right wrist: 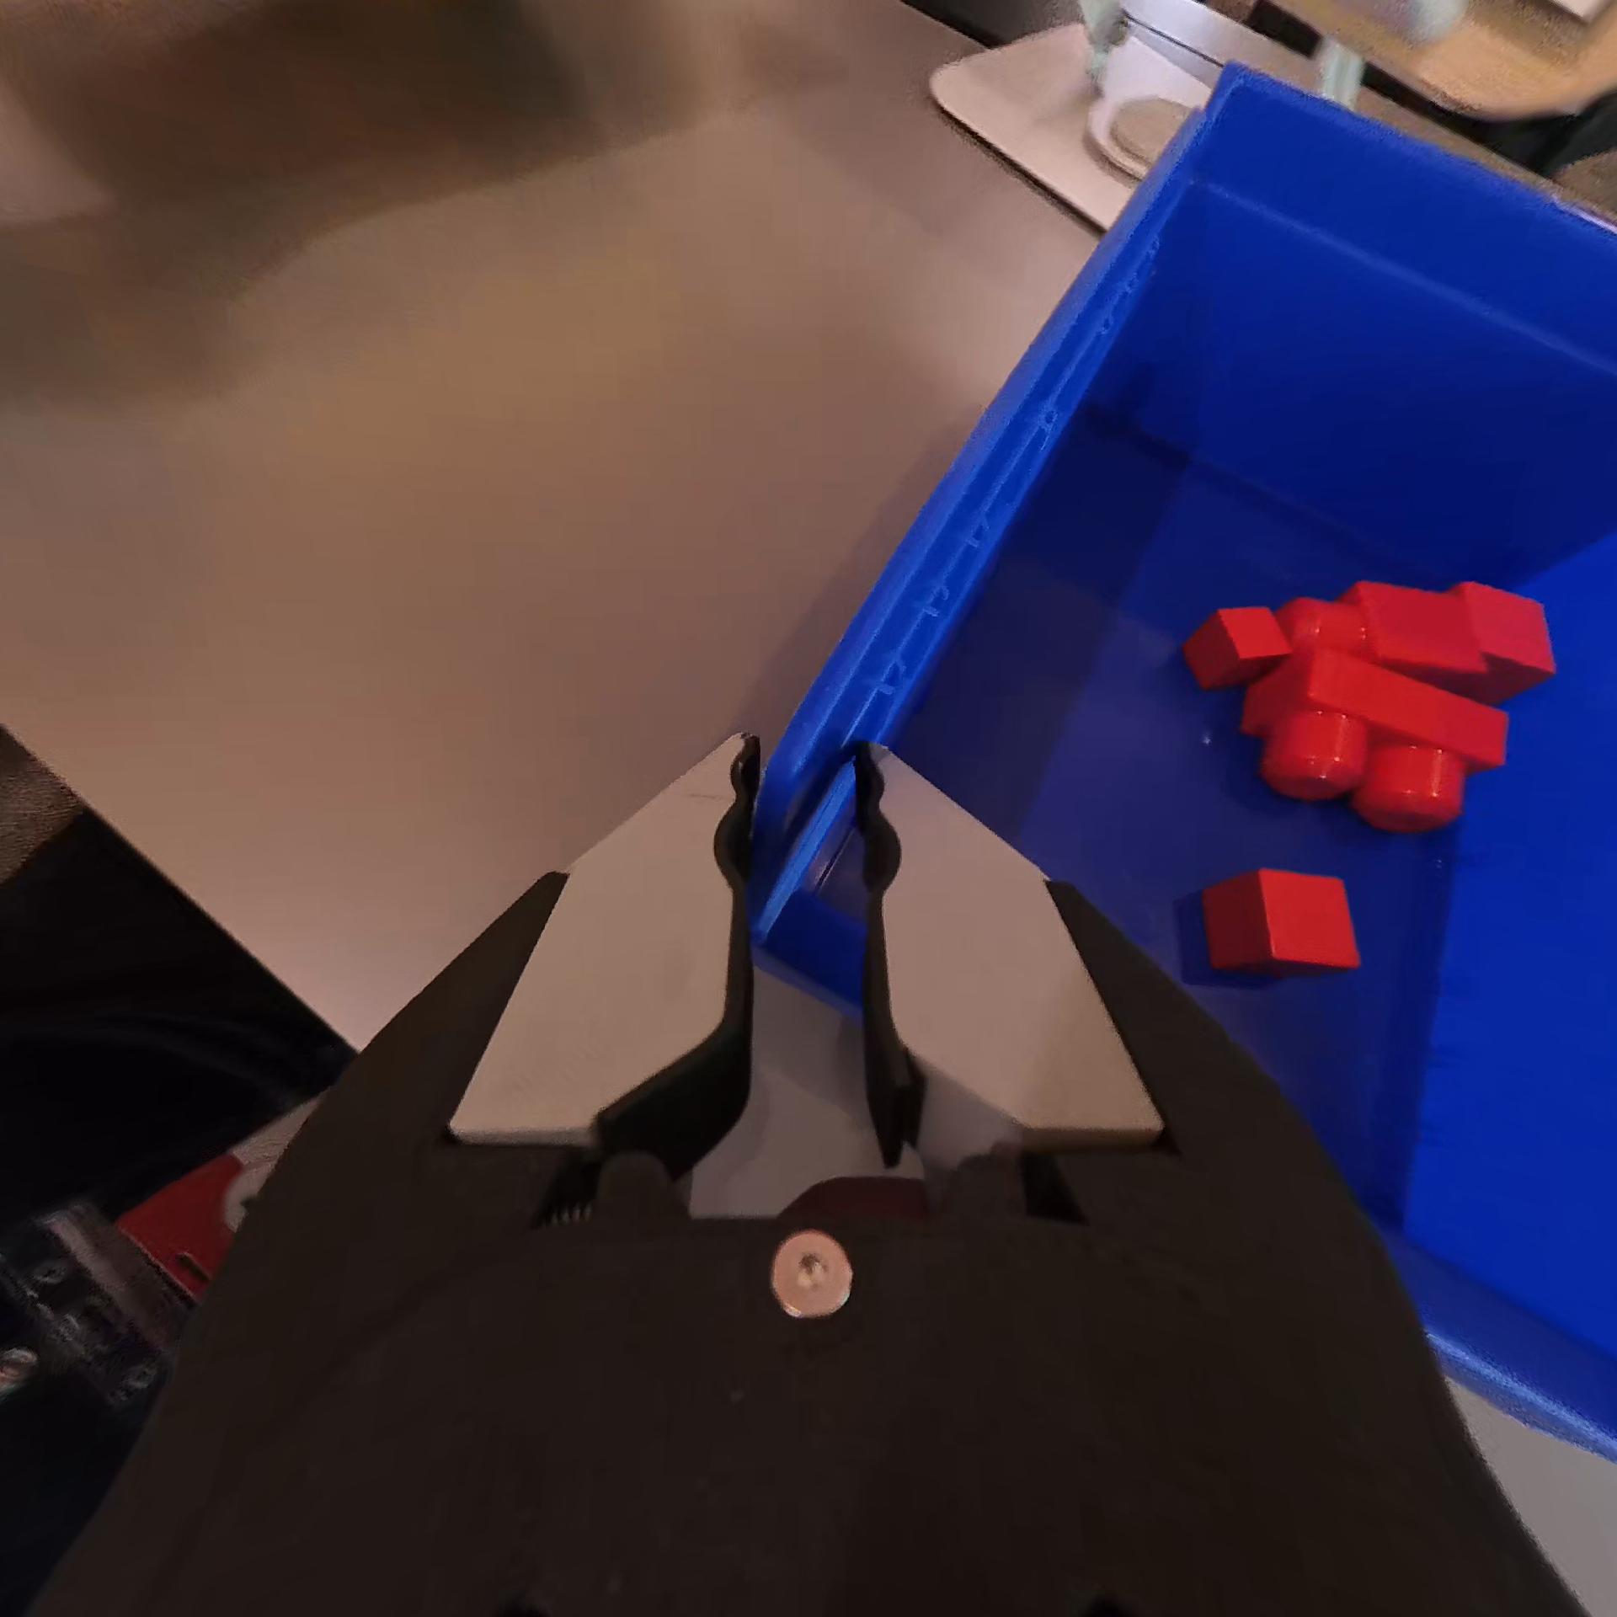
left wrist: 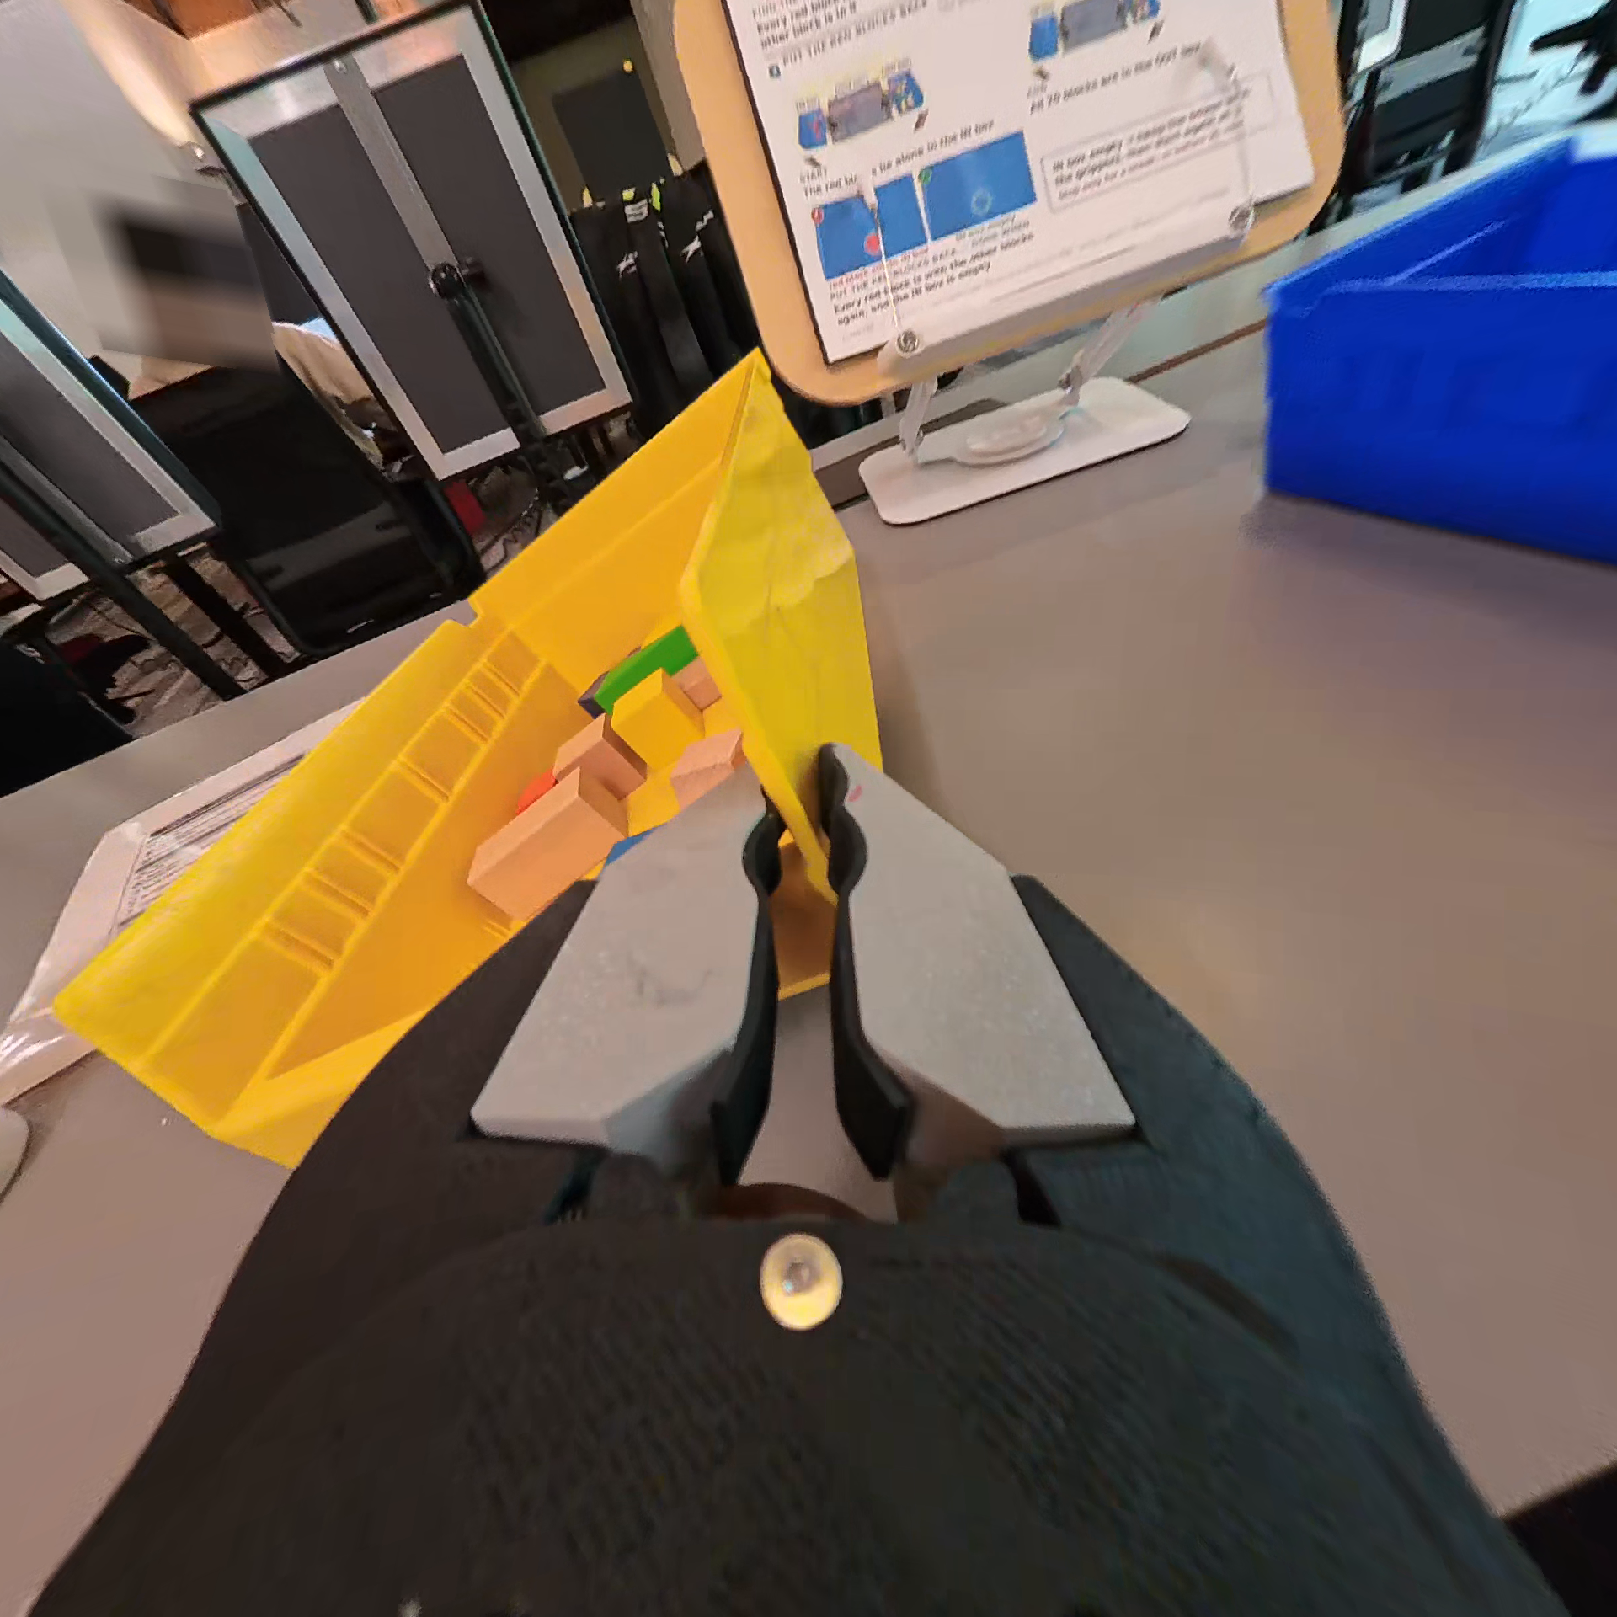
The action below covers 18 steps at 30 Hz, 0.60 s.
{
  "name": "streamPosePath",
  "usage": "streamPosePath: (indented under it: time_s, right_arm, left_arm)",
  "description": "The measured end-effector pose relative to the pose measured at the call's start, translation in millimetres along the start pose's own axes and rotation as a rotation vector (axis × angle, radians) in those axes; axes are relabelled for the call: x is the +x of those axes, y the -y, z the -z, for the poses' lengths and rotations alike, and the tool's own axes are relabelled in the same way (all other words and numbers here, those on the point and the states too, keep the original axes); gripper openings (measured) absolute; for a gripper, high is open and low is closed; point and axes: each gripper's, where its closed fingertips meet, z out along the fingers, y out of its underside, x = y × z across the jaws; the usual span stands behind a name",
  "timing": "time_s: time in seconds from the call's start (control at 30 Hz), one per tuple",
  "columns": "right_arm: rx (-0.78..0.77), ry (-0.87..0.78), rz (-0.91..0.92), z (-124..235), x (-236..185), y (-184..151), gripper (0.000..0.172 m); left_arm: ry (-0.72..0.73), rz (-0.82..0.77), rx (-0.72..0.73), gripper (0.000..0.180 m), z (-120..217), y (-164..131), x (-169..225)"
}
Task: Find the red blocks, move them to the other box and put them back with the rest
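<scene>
On the left, my left gripper (left wrist: 801, 818) clamped the tilted yellow box (left wrist: 367, 875) by its wall; mixed blocks (left wrist: 604, 770) lay inside. On the right, my right gripper (right wrist: 801, 787) straddled the blue box (right wrist: 962, 542) wall, apparently gripping it. The red blocks (right wrist: 1374, 691) lay there: transfer seemingly done, return outstanding.

- Two boxes: one yellow box (left wrist: 367, 875), one blue box (right wrist: 1312, 350).
- Two claws: left claw (left wrist: 801, 814), right claw (right wrist: 805, 787).
- Roughly seven red blocks (right wrist: 1365, 691) in the blue box; the heap hides an exact count.
- One green block (left wrist: 652, 665).
- One stand (left wrist: 1024, 446).
</scene>
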Motion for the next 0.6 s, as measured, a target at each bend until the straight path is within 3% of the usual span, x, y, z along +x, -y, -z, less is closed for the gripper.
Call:
streamPosePath:
  time_s: [0.3,0.47,0.6]
  right_arm:
    - [0.047,0.170,0.069,-53,-110,52,0.020]
    - [0.067,0.260,0.117,-87,-172,86,0.019]
    - [0.090,0.405,0.129,-116,-242,125,0.025]
  left_arm:
    - [0.027,-0.055,0.078,0.002,43,16,-9]
    - [0.069,-0.132,0.129,0.002,76,53,-29]
    - [0.099,-0.213,0.171,0.002,89,99,-41]
